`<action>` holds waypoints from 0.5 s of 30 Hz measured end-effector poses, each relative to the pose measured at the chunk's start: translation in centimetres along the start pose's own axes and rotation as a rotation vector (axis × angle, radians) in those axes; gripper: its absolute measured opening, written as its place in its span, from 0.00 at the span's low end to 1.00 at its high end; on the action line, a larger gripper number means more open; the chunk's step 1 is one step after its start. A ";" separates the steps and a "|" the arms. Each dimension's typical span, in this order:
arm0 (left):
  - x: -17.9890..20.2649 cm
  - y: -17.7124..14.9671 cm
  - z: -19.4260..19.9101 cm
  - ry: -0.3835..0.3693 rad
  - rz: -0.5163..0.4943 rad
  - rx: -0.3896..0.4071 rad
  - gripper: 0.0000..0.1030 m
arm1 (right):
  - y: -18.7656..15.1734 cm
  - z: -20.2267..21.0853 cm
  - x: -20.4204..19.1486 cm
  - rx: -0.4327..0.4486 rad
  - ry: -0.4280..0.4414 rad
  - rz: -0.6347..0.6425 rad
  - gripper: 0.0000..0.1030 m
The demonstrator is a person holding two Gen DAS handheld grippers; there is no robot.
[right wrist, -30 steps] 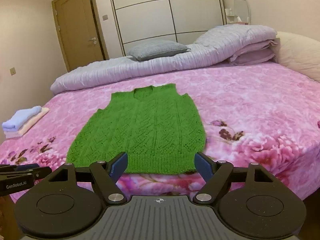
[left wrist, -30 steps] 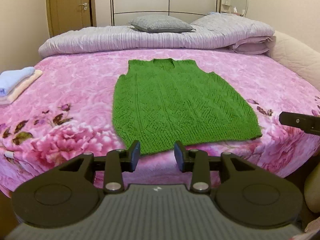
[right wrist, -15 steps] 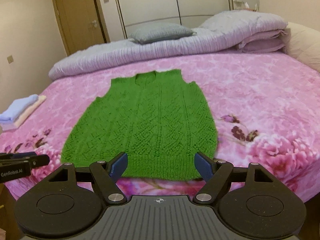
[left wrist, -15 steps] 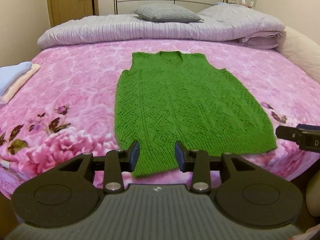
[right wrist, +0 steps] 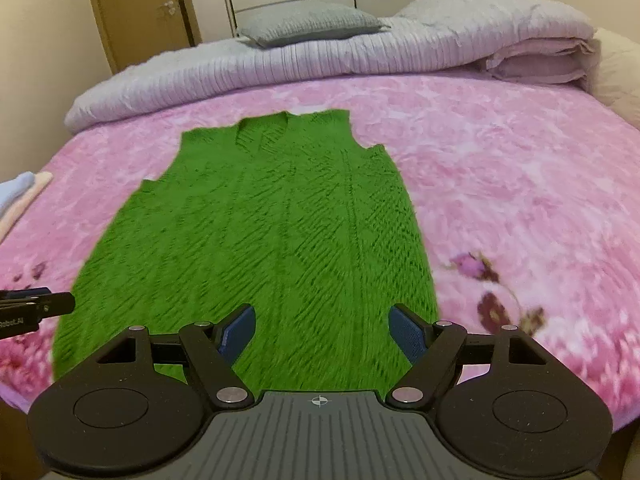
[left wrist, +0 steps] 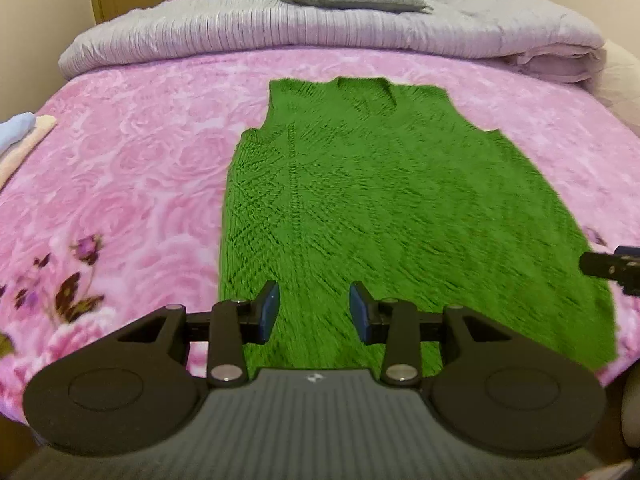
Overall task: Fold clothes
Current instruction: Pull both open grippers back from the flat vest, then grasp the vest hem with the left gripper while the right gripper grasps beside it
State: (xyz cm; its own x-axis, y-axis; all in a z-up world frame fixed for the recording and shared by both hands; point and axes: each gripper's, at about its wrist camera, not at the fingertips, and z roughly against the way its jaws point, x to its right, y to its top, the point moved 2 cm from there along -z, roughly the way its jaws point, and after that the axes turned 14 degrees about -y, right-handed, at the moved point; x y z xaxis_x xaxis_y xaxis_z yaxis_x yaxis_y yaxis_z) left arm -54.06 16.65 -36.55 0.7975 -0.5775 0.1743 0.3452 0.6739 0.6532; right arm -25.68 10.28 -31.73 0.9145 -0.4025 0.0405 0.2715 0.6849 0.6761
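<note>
At the left edge of the bed [left wrist: 132,168], a small stack of folded cloths [left wrist: 20,140] sits clear of the working area, one pale blue over one cream, so two pieces as far as the view shows; they read as garments already finished and set aside. The pink floral cover is bare around them.

In the middle, toward the near edge, lies the one green knitted vest [left wrist: 392,208], spread flat with its neckline pointing to the far edge and its hem along the near edge. Laid out open like this, it is ready for a first fold and no fold shows in it yet.

The left gripper [left wrist: 314,312] hangs over the hem near the vest's left corner, its jaws spread with only air between the blue pads. The right gripper [right wrist: 322,334] hangs over the hem nearer the right corner, jaws spread wider, also pinching nothing. Two tongs, one per hem corner, suggests a paired pick-up of the hem to carry it toward the neckline.

Along the far edge a lilac quilt [right wrist: 320,60] is bundled out of the way, with one grey pillow [right wrist: 308,24] on top.
</note>
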 end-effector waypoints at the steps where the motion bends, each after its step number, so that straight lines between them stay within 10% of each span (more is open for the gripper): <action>1: -0.5 0.4 -0.8 -0.001 0.001 -0.005 0.33 | 0.5 -0.8 0.0 -0.003 0.000 0.008 0.75; 15: -9.6 9.2 -11.2 -0.332 0.035 0.018 0.33 | 9.7 -13.3 2.4 -0.023 0.392 0.138 0.74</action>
State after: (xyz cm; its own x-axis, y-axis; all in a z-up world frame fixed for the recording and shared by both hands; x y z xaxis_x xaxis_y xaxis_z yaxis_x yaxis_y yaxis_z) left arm -52.96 33.54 -40.49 0.6030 -0.6748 0.4255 0.3095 0.6895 0.6548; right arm -16.86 24.02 -34.85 0.9865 -0.0473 -0.1571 0.1413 0.7317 0.6668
